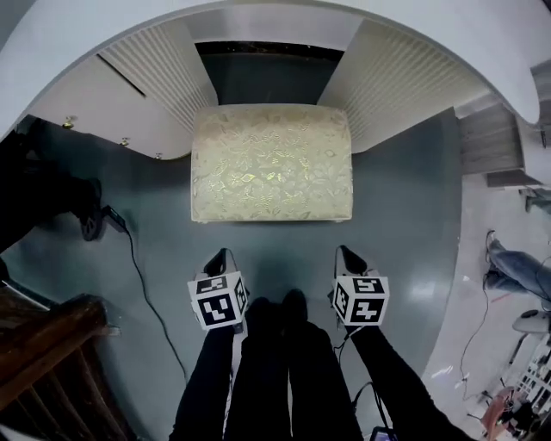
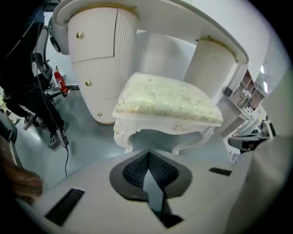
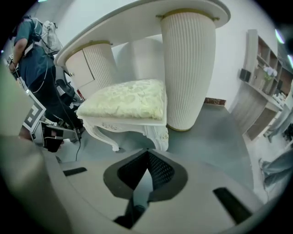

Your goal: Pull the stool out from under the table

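Observation:
The stool (image 1: 271,162) has a pale gold patterned cushion on a white carved frame. It stands on the grey floor between the two fluted pedestals of the white table (image 1: 258,13), its far edge at the table's rim. My left gripper (image 1: 219,256) hangs just short of the stool's near left corner, shut with nothing between its fingers. My right gripper (image 1: 347,251) is level with it near the right corner, also shut and empty. The left gripper view shows the stool (image 2: 167,103) ahead of the left gripper (image 2: 147,153). Beyond the right gripper (image 3: 147,153), the stool (image 3: 126,103) shows its carved legs.
A black cable (image 1: 142,284) runs across the floor on the left, beside dark wooden furniture (image 1: 43,353). The left pedestal (image 1: 164,69) has drawers with gold knobs. Shelves (image 1: 499,146) and a person's legs (image 1: 516,271) are to the right.

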A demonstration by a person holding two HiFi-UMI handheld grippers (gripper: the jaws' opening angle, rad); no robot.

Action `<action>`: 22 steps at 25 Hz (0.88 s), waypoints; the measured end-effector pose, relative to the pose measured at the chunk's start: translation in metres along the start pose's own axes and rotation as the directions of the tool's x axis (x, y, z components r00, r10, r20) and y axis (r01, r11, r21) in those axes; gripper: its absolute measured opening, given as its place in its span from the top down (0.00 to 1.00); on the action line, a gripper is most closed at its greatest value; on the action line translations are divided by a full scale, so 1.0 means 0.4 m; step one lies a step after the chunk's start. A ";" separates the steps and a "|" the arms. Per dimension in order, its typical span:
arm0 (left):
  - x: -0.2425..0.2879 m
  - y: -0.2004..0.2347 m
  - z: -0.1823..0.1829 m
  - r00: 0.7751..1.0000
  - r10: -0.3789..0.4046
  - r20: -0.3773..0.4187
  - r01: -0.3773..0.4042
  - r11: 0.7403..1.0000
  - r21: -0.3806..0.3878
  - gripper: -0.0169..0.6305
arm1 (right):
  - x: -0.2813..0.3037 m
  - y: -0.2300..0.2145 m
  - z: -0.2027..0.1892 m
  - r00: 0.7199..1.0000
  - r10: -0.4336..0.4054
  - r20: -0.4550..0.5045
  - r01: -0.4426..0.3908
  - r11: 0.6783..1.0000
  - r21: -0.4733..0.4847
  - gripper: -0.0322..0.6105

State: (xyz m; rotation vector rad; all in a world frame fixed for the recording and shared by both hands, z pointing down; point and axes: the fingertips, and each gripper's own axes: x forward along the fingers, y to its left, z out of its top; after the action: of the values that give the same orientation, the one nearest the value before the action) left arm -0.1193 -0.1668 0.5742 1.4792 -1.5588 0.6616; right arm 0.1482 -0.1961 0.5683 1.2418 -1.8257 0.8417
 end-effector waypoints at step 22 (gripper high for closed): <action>-0.533 -0.153 0.175 0.997 -0.077 -0.012 0.077 0.997 -0.022 0.96 | -0.517 0.141 0.160 0.997 0.076 -0.034 -0.075 0.997 0.011 0.95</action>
State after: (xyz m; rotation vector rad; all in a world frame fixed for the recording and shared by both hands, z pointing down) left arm -0.0920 -0.1260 0.3467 1.5086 -1.4872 0.6071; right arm 0.1301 -0.1403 0.3523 1.1633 -1.8525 0.9091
